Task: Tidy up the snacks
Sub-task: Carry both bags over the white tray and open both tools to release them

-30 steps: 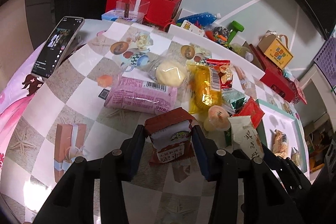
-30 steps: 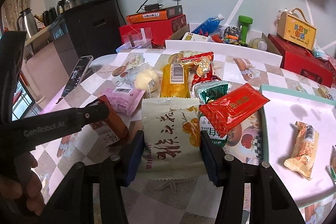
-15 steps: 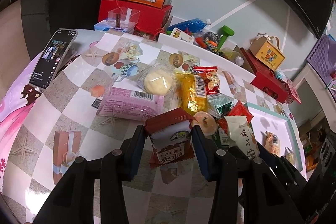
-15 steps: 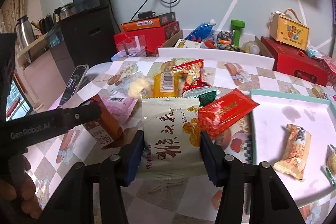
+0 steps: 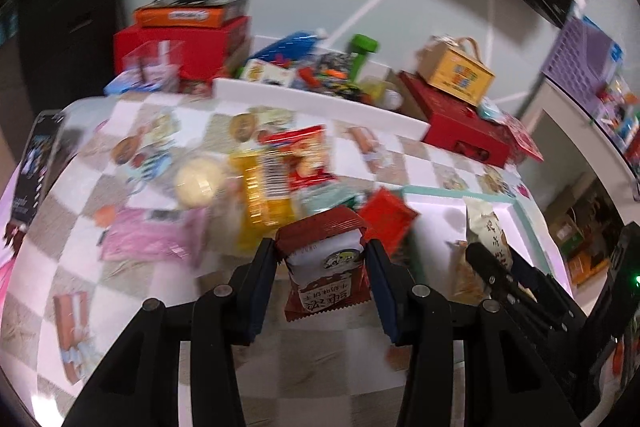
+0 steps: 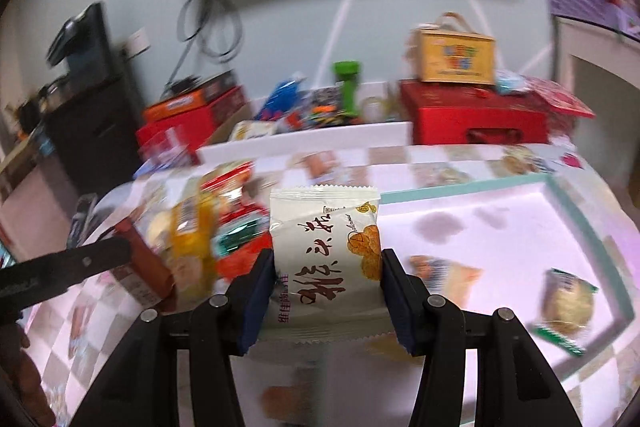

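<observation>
My left gripper [image 5: 320,259] is shut on a dark red and white snack packet [image 5: 322,261], held above the checkered table. My right gripper [image 6: 326,267] is shut on a cream snack bag with brown lettering [image 6: 326,247]; the same bag [image 5: 490,231] shows at the right of the left wrist view. A white tray with a teal rim [image 6: 468,183] lies to the right, with two wrapped snacks [image 6: 566,301] in it. A pile of loose snacks [image 5: 272,183] lies mid-table: yellow, red, pink and green packets. The left gripper's finger [image 6: 68,267] and its red packet show at the left of the right wrist view.
A phone [image 5: 36,163] lies at the table's left edge. Red boxes [image 5: 180,43], a white box of toys [image 5: 316,99], a yellow carry box [image 5: 456,71] and a green dumbbell [image 6: 348,83] line the far side. A purple basket [image 5: 580,55] stands at the right.
Both grippers have swung to the right with their packets and risen a little. The tray now lies right under and ahead of the right gripper; the snack pile has slid leftward in both views.
</observation>
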{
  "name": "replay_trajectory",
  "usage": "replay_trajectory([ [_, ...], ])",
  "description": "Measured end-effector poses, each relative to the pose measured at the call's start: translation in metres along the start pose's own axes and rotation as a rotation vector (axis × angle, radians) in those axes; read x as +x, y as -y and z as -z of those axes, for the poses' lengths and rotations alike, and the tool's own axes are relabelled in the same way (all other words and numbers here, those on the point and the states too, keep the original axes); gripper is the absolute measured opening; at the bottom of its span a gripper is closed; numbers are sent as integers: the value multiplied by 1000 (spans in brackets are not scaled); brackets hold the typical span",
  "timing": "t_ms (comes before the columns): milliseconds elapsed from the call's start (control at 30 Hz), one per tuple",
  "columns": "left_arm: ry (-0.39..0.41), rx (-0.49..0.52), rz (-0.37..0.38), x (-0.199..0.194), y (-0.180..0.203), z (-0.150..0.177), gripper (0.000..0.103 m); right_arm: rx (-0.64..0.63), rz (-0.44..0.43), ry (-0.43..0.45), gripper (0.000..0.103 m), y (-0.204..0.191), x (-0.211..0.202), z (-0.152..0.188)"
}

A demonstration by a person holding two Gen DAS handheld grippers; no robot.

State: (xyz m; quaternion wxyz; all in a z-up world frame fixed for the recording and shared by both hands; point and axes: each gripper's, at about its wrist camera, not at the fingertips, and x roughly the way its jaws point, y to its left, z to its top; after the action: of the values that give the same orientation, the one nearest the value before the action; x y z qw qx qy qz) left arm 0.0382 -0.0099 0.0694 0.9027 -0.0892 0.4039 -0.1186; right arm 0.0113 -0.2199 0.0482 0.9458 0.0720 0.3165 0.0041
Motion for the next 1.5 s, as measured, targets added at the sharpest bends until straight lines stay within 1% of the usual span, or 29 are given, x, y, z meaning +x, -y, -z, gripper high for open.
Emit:
replay_trajectory([
  [200,0,98,59,10,48,-11,47,99,123,35,55,54,-9,-4],
  [300,-3,150,99,18,74,-17,47,134,198,29,55,79,-9,-2],
  [433,-19,205,140,33,103,-20,47,176,247,17,55,102,-8,3],
  [567,-56,248,166,53,127,-23,47,209,253,22,55,115,-7,5],
  [733,-117,277,175,87,144,-29,47,231,253,13,56,123,2,4],
  [933,-192,283,164,128,153,-34,47,253,245,-12,56,132,17,3],
  [1133,-223,294,162,154,163,-42,47,265,249,-29,56,139,27,3],
  [1233,-231,292,161,163,167,-45,49,266,259,-27,56,141,30,0],
  [1267,-232,286,163,165,167,-46,51,267,264,-26,57,142,30,-1],
  [1300,-234,280,166,165,167,-46,55,270,277,-24,57,143,31,-1],
  [1333,-233,271,173,164,166,-47,59,272,285,-25,57,143,31,-1],
  [1400,-224,261,182,159,166,-47,62,282,279,-27,57,145,30,-1],
  [1500,-209,258,180,148,164,-47,63,281,288,-33,57,145,28,-1],
])
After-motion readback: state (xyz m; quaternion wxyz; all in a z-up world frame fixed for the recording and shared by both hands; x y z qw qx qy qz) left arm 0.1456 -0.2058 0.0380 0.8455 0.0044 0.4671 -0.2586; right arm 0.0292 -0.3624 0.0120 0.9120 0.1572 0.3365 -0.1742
